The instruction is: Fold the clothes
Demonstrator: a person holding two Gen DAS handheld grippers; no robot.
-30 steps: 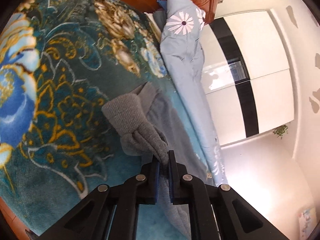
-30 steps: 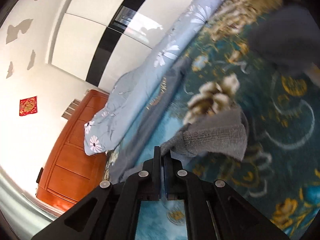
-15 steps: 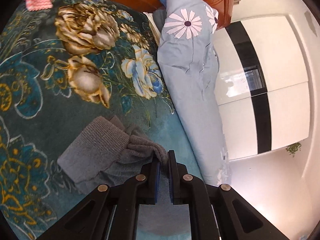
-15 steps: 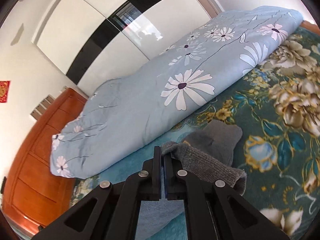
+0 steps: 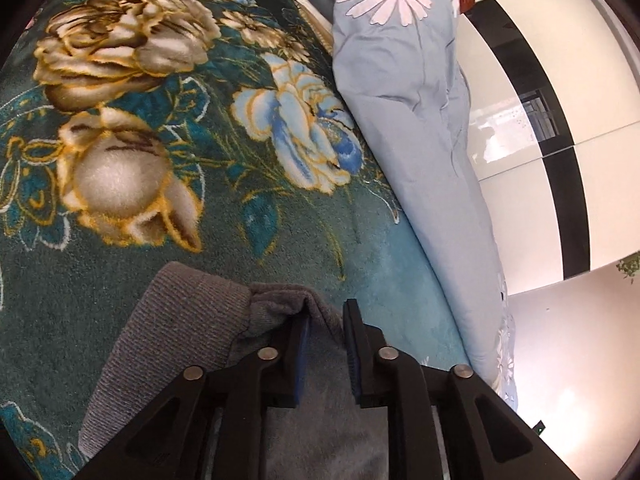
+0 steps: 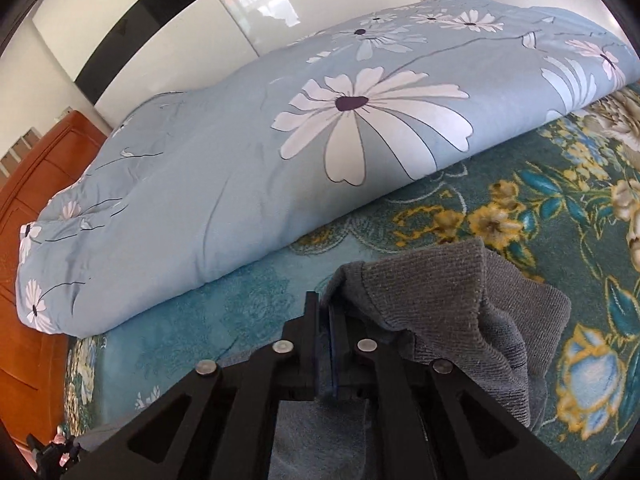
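The grey knit garment (image 5: 168, 344) lies bunched before both grippers. The left gripper (image 5: 326, 312) and right gripper (image 6: 324, 304), clamped earlier, have just been opening; cloth sits loose between them.

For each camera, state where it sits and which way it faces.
Left wrist: rides the left gripper, angled down over a grey knitted garment on the teal floral blanket; jaws just parted, fabric between.
Right wrist: rides the right gripper, angled down toward the rolled light-blue daisy quilt; jaws just opened slightly beside the garment.
Shared: garment, blanket, quilt, white wardrobe. No hands show.
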